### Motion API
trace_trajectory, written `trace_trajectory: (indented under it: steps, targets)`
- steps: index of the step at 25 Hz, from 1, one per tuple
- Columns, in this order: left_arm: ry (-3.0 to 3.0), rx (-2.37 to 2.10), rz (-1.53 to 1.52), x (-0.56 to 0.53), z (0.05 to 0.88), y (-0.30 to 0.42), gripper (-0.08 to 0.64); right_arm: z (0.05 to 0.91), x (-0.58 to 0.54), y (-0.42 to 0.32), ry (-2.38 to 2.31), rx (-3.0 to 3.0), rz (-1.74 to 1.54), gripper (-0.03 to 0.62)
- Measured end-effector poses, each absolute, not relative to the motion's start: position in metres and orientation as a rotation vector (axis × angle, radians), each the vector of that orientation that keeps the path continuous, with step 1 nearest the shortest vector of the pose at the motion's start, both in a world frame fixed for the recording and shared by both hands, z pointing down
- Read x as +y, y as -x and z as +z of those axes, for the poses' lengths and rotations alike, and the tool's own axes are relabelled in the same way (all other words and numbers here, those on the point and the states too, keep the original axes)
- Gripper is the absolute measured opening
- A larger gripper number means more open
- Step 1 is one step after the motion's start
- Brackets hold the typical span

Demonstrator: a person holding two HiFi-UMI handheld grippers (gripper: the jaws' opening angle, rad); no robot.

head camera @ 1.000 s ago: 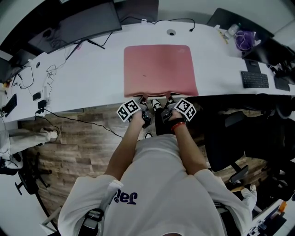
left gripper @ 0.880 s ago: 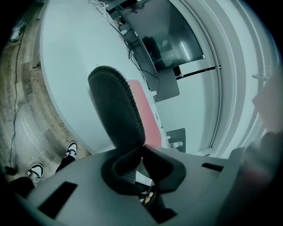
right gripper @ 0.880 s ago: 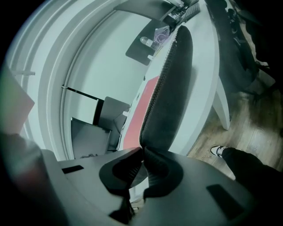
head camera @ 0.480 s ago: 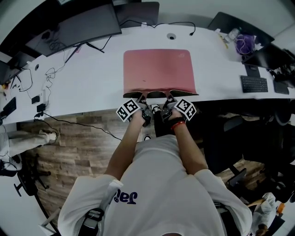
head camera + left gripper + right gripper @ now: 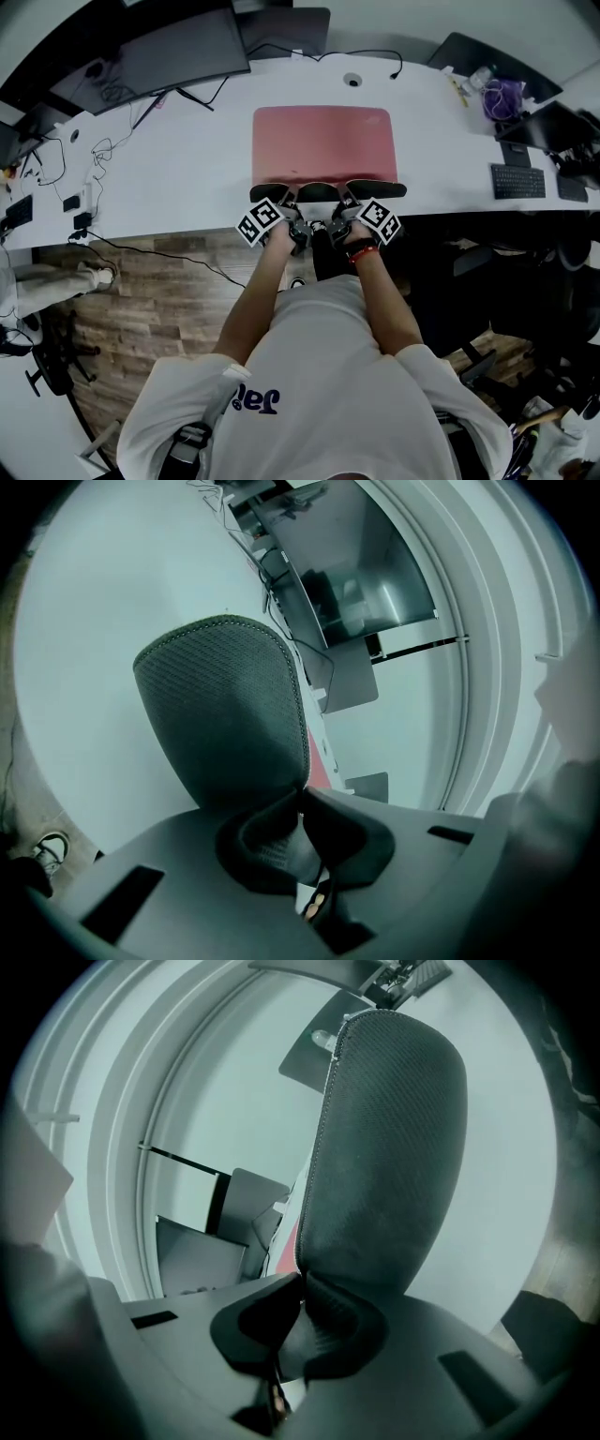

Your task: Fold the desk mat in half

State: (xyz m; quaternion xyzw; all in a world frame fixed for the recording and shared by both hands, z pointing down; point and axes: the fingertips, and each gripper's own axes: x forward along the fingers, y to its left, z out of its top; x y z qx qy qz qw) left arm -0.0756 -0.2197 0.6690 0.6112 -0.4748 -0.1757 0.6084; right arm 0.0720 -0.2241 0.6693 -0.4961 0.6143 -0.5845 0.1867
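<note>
The pink desk mat (image 5: 323,141) lies on the white desk (image 5: 187,173), with its near edge raised so that the dark underside (image 5: 319,191) shows. My left gripper (image 5: 292,202) is shut on the near edge left of centre. My right gripper (image 5: 344,201) is shut on the same edge right of centre. In the left gripper view the mat's dark mesh underside (image 5: 225,724) rises from the closed jaws of the left gripper (image 5: 302,794), with a pink sliver (image 5: 317,769) beside it. The right gripper view shows the same underside (image 5: 389,1147) standing up out of the right gripper (image 5: 302,1279).
Dark monitors (image 5: 183,47) stand at the back of the desk, with cables (image 5: 94,150) to the left. A keyboard (image 5: 517,181) and a purple object (image 5: 503,97) lie at the right. A grommet hole (image 5: 352,81) sits behind the mat. Wooden floor (image 5: 159,291) lies below the desk edge.
Both grippers have moved up and away from the person with the mat's near edge held in them. More of the dark underside shows, and the flat pink area looks shorter.
</note>
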Motion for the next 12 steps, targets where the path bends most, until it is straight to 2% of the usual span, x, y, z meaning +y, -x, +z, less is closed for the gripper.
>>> trace_trajectory:
  steps: [12]
  targets:
    - [-1.407,-1.092,-0.427,-0.254,0.661,0.075,0.037,0.664,-0.259,-0.073,1.380,1.720,-1.645,0.032]
